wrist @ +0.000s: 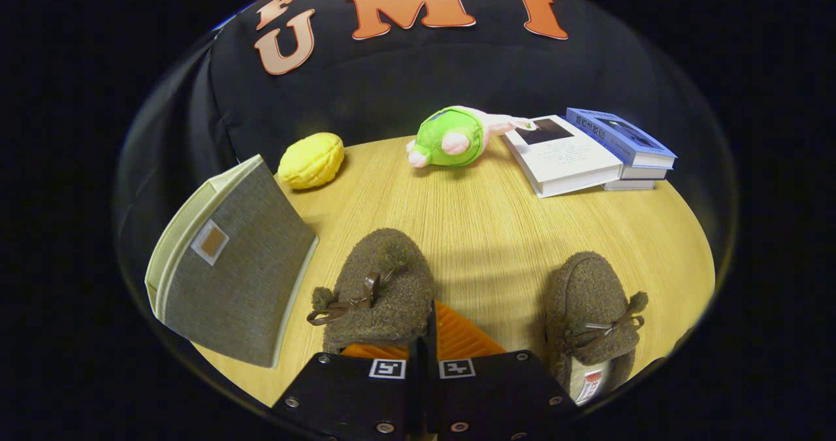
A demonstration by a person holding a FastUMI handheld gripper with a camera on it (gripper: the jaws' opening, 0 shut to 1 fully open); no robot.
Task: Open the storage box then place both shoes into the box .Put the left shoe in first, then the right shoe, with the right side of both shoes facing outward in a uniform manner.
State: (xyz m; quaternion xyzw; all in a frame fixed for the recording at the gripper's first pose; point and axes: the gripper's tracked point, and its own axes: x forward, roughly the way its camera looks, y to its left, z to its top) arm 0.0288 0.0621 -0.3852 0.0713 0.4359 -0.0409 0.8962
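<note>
On the wooden tabletop (496, 219), far left, you see the grey fabric storage box (235, 277), folded flat and leaning, its lower corner cut off. Beyond it lies a yellow plush (311, 160). Your fingers (428, 333) sit pressed together, touching the heel of the left shoe (382, 291), hiding it. A green plush toy (457, 137) and stacked books (588, 150) lie beyond. The right shoe (591, 317) is partly cut off.

A bumpy yellow bread-shaped toy (311, 161) is lying on the round wooden table (483, 219) near a green-and-pink plush toy (457, 137), which is touching stacked white and blue books (588, 153).
</note>
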